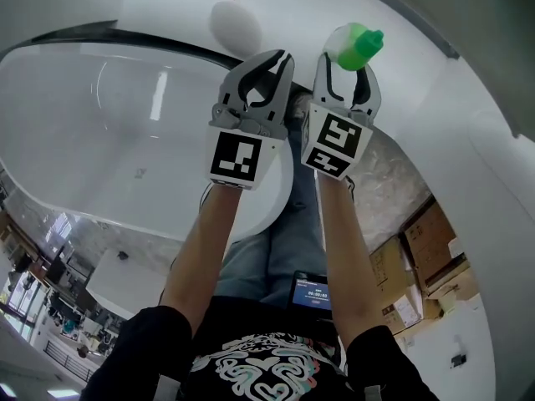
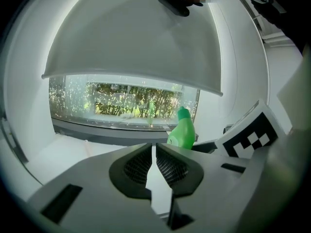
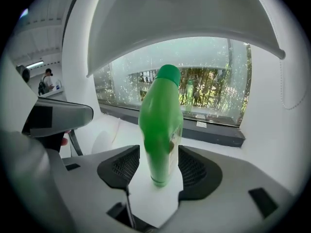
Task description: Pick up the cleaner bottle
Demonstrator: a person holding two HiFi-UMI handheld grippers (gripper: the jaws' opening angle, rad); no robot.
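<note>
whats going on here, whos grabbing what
A person holds a pair of tongs in each hand. The right tongs stand open around the green cleaner bottle, which stands upright on a white ledge between the two pads. It does not look clamped or lifted yet. The left tongs are shut with nothing in them, held beside the right ones, and the bottle sits off to their right.

A wide window (image 3: 209, 81) showing green foliage fills mid-frame above a dark sill (image 3: 214, 131); glossy white curved walls (image 3: 170, 13) surround it; brown cardboard boxes (image 1: 430, 242) sit lower right on speckled stone floor (image 1: 393, 182).
</note>
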